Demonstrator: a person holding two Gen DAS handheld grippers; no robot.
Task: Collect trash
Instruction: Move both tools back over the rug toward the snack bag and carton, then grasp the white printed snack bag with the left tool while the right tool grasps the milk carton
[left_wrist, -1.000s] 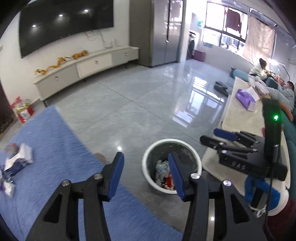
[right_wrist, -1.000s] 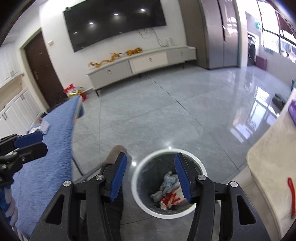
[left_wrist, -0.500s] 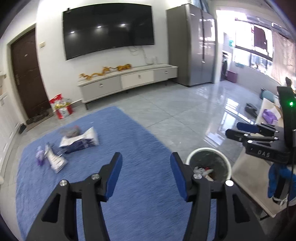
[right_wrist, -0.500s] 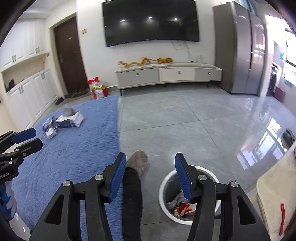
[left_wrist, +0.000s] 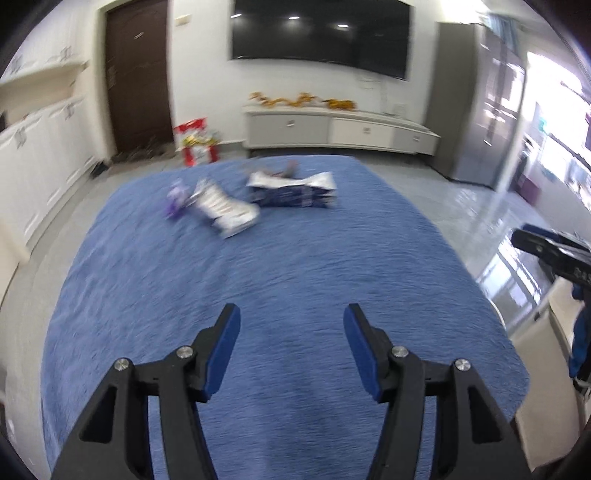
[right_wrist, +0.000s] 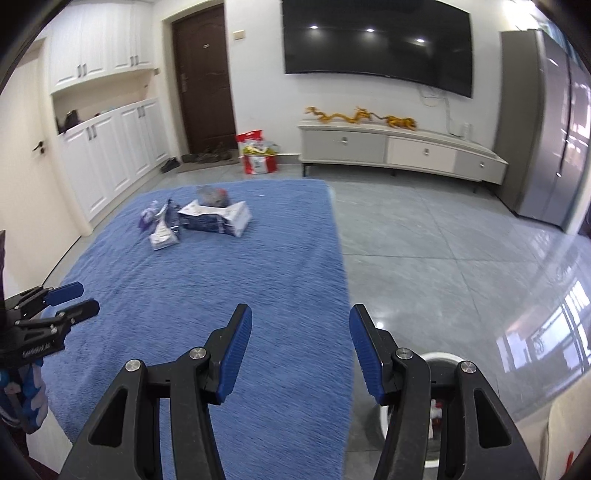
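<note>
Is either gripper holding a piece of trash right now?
No: the left gripper and right gripper both stand open and bare, while the wrappers lie on the blue rug.

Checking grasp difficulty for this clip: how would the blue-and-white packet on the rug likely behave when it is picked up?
The blue-and-white packet looks crumpled and flattened, so probably light and floppy, bending in the grip. Its glossy film may be slippery. Lying flat on the soft rug, it shouldn't roll.
</note>
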